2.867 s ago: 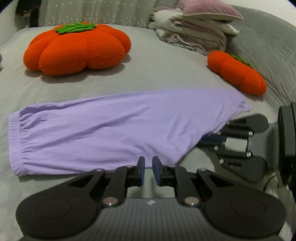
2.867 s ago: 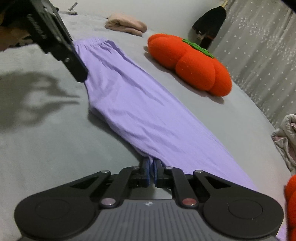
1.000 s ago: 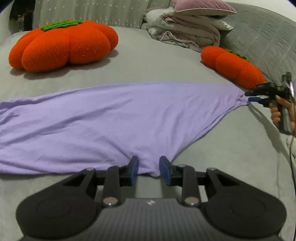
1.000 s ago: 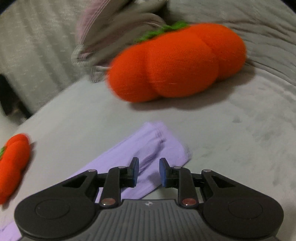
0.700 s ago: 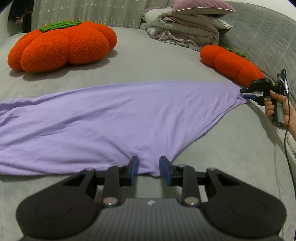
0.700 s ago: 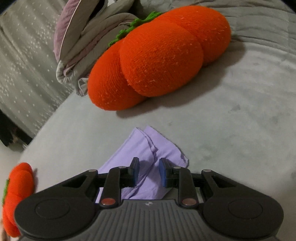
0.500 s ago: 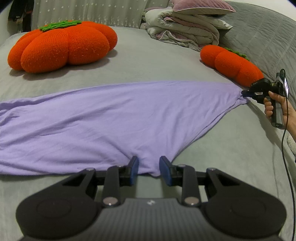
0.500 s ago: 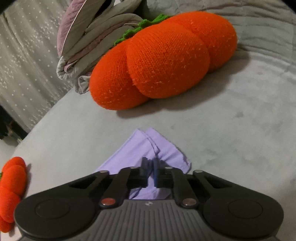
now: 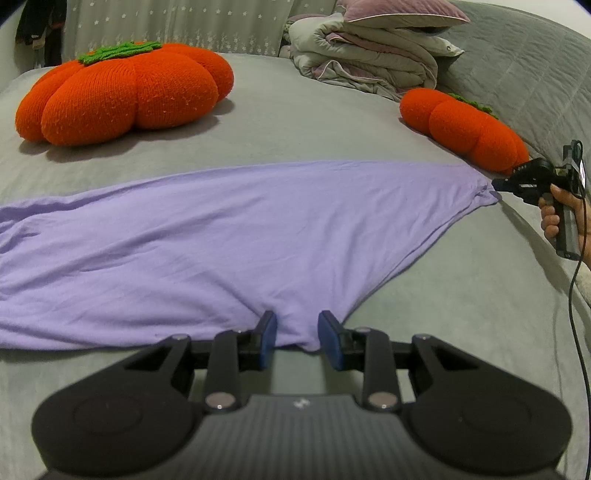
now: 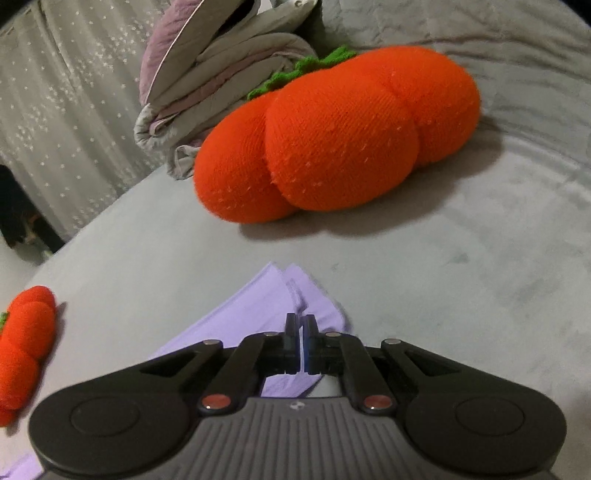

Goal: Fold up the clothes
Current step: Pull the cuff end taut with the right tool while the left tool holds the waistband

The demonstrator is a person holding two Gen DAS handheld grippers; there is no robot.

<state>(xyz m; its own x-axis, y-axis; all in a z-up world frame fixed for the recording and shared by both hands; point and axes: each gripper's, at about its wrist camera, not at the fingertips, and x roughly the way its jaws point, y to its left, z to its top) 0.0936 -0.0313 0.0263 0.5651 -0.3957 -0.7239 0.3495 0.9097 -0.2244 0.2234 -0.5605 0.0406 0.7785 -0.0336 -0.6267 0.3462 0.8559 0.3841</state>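
Having closed, right claw (image 10: 300, 332) now pinches trousers (image 10: 280, 295).

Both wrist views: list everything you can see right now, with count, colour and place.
Lilac knit trousers: one, spread flat across the bed.
Grey bed cover: one, under everything.
Orange pumpkin-shaped knitted cushions: two, a large one far left, a smaller one far right by the trouser cuff.
Folded grey and mauve quilts: one pile, far end.
Starred grey curtain: behind the bed.
Left gripper: black, open at the near trouser edge.
Right gripper: black, shut on the cuff.
Hand: one, holding the right gripper.
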